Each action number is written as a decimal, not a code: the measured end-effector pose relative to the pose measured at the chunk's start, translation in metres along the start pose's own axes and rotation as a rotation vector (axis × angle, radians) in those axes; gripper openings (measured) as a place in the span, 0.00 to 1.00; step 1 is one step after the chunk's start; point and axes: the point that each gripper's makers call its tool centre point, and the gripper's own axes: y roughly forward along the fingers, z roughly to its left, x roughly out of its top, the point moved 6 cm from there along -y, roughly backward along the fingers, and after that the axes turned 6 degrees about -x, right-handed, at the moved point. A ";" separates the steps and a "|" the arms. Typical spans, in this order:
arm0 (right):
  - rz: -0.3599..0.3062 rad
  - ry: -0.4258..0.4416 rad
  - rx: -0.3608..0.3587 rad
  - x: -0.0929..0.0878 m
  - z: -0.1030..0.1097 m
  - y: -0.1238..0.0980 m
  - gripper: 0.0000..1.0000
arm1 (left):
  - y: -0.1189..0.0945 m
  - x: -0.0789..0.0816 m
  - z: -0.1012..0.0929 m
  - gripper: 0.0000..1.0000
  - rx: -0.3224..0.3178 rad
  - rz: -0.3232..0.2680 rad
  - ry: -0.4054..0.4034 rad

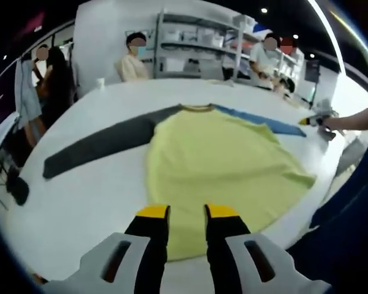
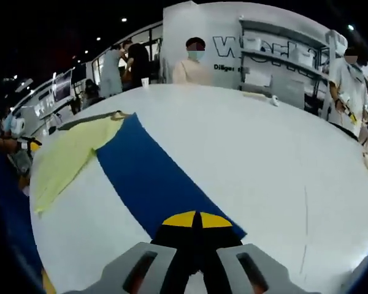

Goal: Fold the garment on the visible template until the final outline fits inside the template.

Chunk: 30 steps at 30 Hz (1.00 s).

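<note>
Standing apart with a clear gap between their yellow tips, the jaws of the left gripper are seen spread over the near hem of the garment, and nothing is held between them. In the right gripper view the jaws of the right gripper are pressed together, tip to tip, at the cuff end of the blue sleeve; whether the cloth is pinched between them cannot be told. The garment is laid flat on the white table, its yellow body spread wide in the middle, with the collar at the far side. A dark grey sleeve is stretched out to the left across the table, and the blue sleeve is stretched to the right, where the right gripper is seen at its end with a hand behind it. In the right gripper view the yellow body is seen to the left of the blue sleeve. Beyond the far edge of the table a seated person is seen, with shelves against the wall behind and other people standing at both sides.
</note>
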 end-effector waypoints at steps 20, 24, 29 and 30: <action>0.055 0.341 0.442 -0.049 0.240 -0.059 0.16 | -0.030 -0.036 0.040 0.27 -0.161 0.024 -0.085; 0.106 0.393 0.470 -0.056 0.259 -0.063 0.17 | -0.034 -0.040 0.044 0.28 -0.177 0.026 -0.105; 0.141 0.420 0.474 -0.059 0.277 -0.064 0.17 | -0.032 -0.051 0.050 0.27 -0.224 0.047 -0.157; 0.147 0.425 0.473 -0.060 0.279 -0.063 0.17 | -0.030 -0.053 0.051 0.27 -0.231 0.049 -0.161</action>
